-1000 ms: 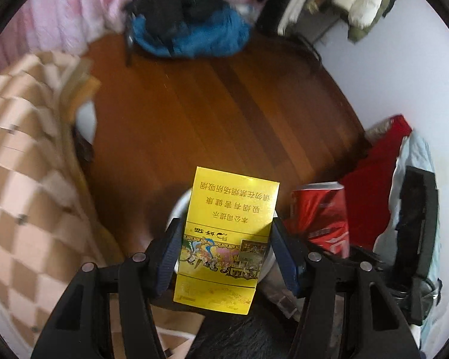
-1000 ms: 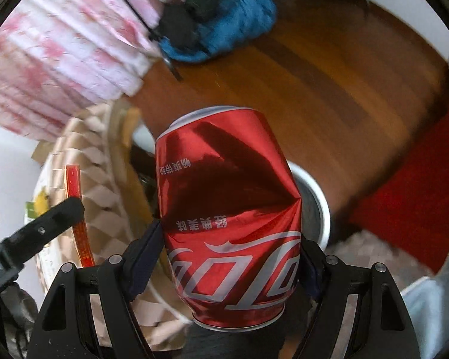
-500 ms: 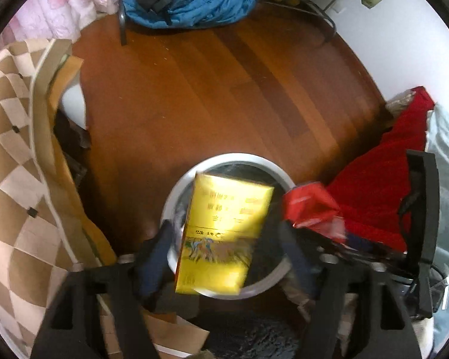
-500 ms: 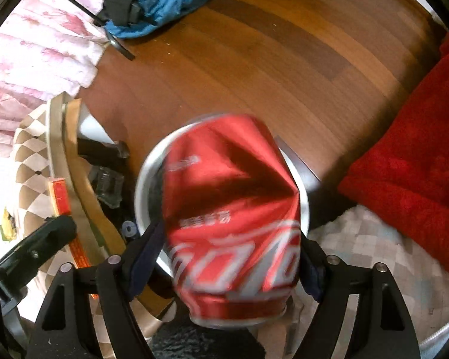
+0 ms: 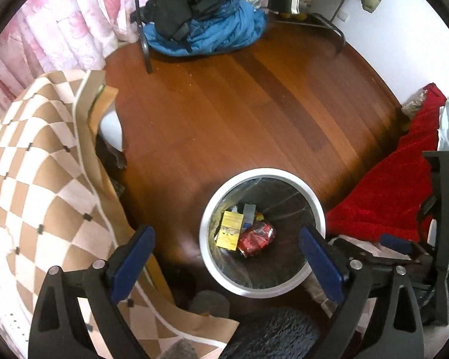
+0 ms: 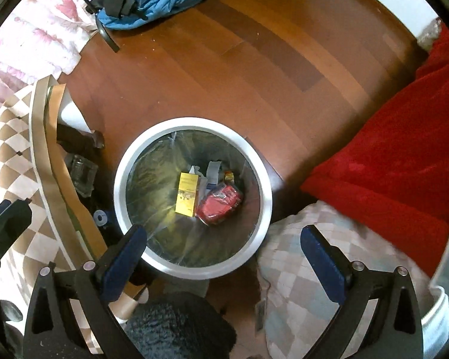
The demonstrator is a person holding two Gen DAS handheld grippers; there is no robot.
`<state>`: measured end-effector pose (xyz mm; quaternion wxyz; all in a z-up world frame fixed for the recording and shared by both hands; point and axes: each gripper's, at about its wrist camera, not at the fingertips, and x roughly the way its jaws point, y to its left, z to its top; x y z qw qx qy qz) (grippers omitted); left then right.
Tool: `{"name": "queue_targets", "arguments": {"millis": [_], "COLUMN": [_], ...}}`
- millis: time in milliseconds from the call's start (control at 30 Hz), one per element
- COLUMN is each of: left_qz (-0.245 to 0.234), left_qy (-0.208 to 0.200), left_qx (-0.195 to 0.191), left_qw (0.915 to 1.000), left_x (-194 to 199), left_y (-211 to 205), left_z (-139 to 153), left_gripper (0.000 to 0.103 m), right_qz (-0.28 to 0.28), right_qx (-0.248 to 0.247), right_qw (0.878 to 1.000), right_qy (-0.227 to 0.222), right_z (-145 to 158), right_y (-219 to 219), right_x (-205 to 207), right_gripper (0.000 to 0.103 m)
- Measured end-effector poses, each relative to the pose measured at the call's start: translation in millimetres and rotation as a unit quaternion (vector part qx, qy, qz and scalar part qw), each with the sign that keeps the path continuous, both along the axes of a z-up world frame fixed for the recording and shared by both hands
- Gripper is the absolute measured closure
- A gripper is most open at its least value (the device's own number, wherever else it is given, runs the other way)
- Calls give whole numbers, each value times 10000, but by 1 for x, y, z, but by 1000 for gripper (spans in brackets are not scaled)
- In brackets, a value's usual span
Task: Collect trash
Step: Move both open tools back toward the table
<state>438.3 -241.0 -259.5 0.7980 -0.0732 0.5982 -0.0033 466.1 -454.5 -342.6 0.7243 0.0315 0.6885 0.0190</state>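
Both pieces of trash have dropped out of the grippers since a second ago: the flat yellow cigarette pack point(image 6: 188, 194) and the crushed, dented red cola can point(image 6: 221, 202) now lie side by side, touching, at the bottom of the round white-rimmed trash bin point(image 6: 266, 179), whose shiny clear liner is crinkled. Seen from above at the lower centre of each frame, the left gripper point(image 5: 226, 257) and the right gripper point(image 6: 223, 257) both gape wide with nothing between their blue-padded fingers. Glossy brown wood floor point(image 5: 239, 113) surrounds the bin, with a checked tan-and-cream cloth point(image 5: 39, 164) at left and a plush red blanket point(image 6: 389, 149) at right.
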Motion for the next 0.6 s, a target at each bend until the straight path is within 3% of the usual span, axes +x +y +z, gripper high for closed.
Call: {"name": "queue_targets", "arguments": {"millis": [133, 333, 467, 600], "left_qz": [4, 341, 718, 1303], "left_qy": [-139, -607, -1129, -1299], "left_qx": [-27, -186, -340, -5], "left_qw": [9999, 9974, 9904, 9829], "left_x": [-7, -16, -21, -36], "left_y": [3, 39, 97, 175], "left_z": [17, 63, 101, 125], "left_gripper": [4, 4, 4, 4], "right_qz": [-7, -49, 48, 330], "right_qx": [-69, 199, 327, 434], "right_qw": [9999, 9978, 9921, 9861], "right_qy": [-78, -634, -1212, -1572], "right_z": [23, 84, 140, 182], "right_y": [4, 18, 51, 107], "right_x": [-6, -19, -22, -17], "right_gripper": [0, 0, 0, 0]}}
